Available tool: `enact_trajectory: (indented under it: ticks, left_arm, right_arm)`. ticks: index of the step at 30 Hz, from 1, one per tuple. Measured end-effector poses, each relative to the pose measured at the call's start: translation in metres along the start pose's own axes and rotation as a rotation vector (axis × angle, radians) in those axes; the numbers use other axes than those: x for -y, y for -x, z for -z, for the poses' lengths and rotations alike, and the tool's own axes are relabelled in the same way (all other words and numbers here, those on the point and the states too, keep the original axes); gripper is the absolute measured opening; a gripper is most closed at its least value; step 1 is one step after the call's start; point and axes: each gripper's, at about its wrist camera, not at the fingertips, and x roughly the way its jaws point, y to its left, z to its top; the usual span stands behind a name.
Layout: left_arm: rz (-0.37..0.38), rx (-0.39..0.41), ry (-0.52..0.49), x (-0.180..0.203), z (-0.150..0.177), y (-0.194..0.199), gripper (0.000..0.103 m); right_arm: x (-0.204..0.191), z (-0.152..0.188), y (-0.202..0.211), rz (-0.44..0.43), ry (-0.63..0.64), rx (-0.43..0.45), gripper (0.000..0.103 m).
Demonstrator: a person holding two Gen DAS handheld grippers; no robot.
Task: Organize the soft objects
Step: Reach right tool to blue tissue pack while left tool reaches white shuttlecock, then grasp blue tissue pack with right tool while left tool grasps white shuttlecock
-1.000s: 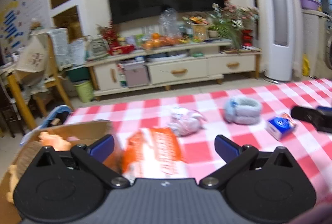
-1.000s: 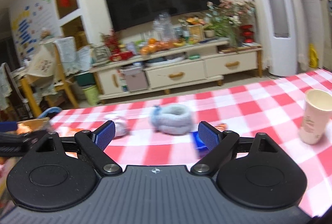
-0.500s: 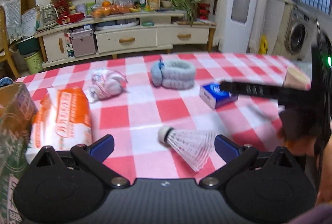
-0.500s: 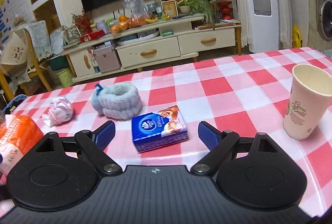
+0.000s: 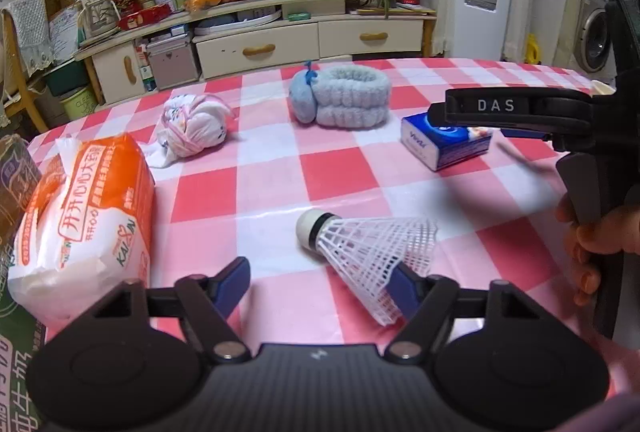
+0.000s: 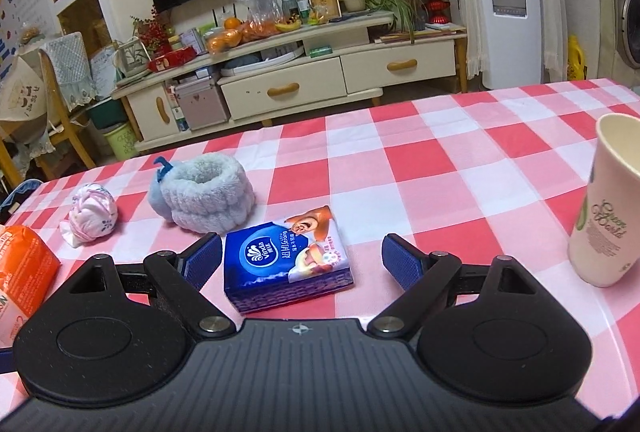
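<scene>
On the red-and-white checked tablecloth lie an orange-and-white tissue pack point(image 5: 86, 216), a rolled white cloth bundle point(image 5: 192, 128), a light blue fluffy headband point(image 5: 344, 98) and a blue tissue packet point(image 5: 444, 142). My left gripper point(image 5: 320, 282) is open just above the cloth, with a white shuttlecock point(image 5: 368, 240) touching its right finger. My right gripper point(image 6: 302, 262) is open with its jaws on either side of the blue tissue packet point(image 6: 286, 262). The headband point(image 6: 204, 194), bundle point(image 6: 92, 212) and orange pack point(image 6: 24, 268) lie to its left.
A cardboard box point(image 5: 16, 316) stands at the table's left edge beside the orange pack. A paper cup point(image 6: 608, 200) stands upright at the right. Beyond the far table edge are a TV cabinet point(image 6: 288, 72) and a chair point(image 6: 60, 104).
Both grippers have swung right and lowered toward the table. The left moved from the box and orange pack to the shuttlecock. The right closed in on the blue tissue packet.
</scene>
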Motion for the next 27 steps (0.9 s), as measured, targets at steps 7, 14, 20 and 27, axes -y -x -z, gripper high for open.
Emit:
enact_trajectory:
  ticks: [7,14,20,27]
  left_arm:
    - [0.007,0.006,0.026,-0.001,-0.003,-0.008,0.042]
    - [0.044,0.000,0.020,-0.001,-0.005,-0.009,0.018]
    - [0.053,0.008,0.045,-0.011,-0.004,-0.004,0.003]
    - [0.061,0.024,0.057,-0.020,-0.003,0.004,0.003]
  right_arm:
    - [-0.004,0.001,-0.008,0.007,0.043,-0.013,0.103]
    - [-0.013,0.003,-0.008,-0.006,0.113,-0.010,0.088]
    - [-0.016,0.004,-0.004,-0.005,0.142,0.001,0.079]
    - [-0.019,0.006,-0.001,-0.008,0.168,0.010,0.059]
